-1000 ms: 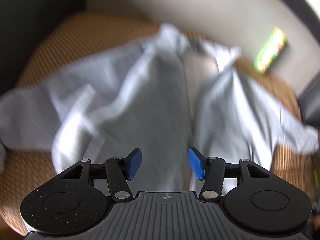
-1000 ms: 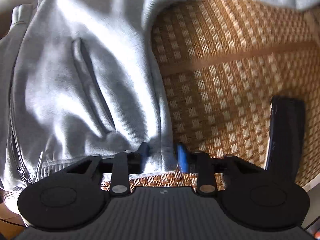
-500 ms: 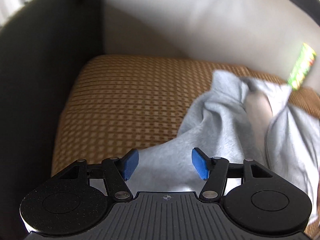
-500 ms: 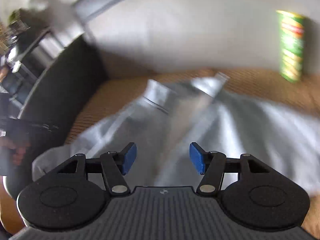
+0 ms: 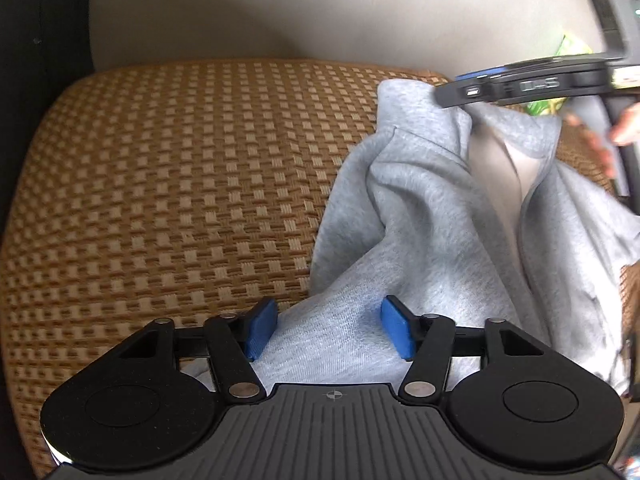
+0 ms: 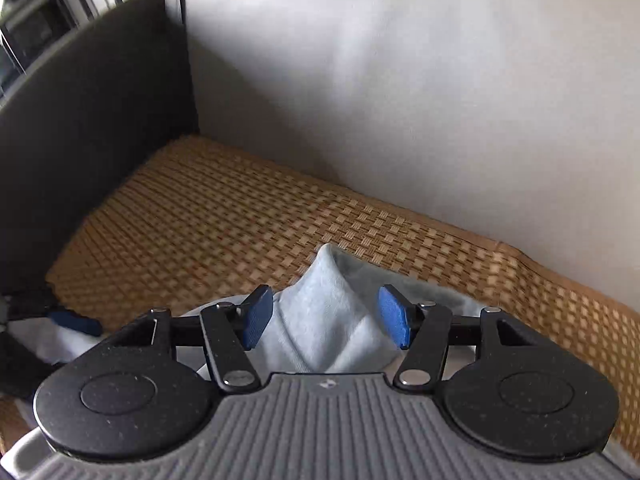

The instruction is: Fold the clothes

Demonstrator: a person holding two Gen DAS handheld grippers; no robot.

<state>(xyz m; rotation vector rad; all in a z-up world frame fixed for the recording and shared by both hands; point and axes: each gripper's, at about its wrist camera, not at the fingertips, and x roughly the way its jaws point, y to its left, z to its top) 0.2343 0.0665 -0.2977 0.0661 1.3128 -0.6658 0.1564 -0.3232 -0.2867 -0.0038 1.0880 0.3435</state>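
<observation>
Grey hooded sweatshirt (image 5: 432,216) lies crumpled on the woven rattan seat mat (image 5: 180,184), on the right part of the mat in the left wrist view; zipper front parted, pale lining visible. A raised peak of the fabric (image 6: 324,312) shows in the right wrist view.

Left tool (image 5: 328,330): blue pads (image 5: 262,330) either side of a fold of grey cloth; jaws have just been closing, pads not yet pressing, so released.

Right tool (image 6: 326,322): pads apart, straddling the fabric peak without gripping; jaws have been opening, released. Its body also appears far right in the left wrist view (image 5: 520,88), over the garment's collar.

Pale sofa backrest (image 6: 400,100) behind the mat; dark armrest (image 6: 88,128) at left.
</observation>
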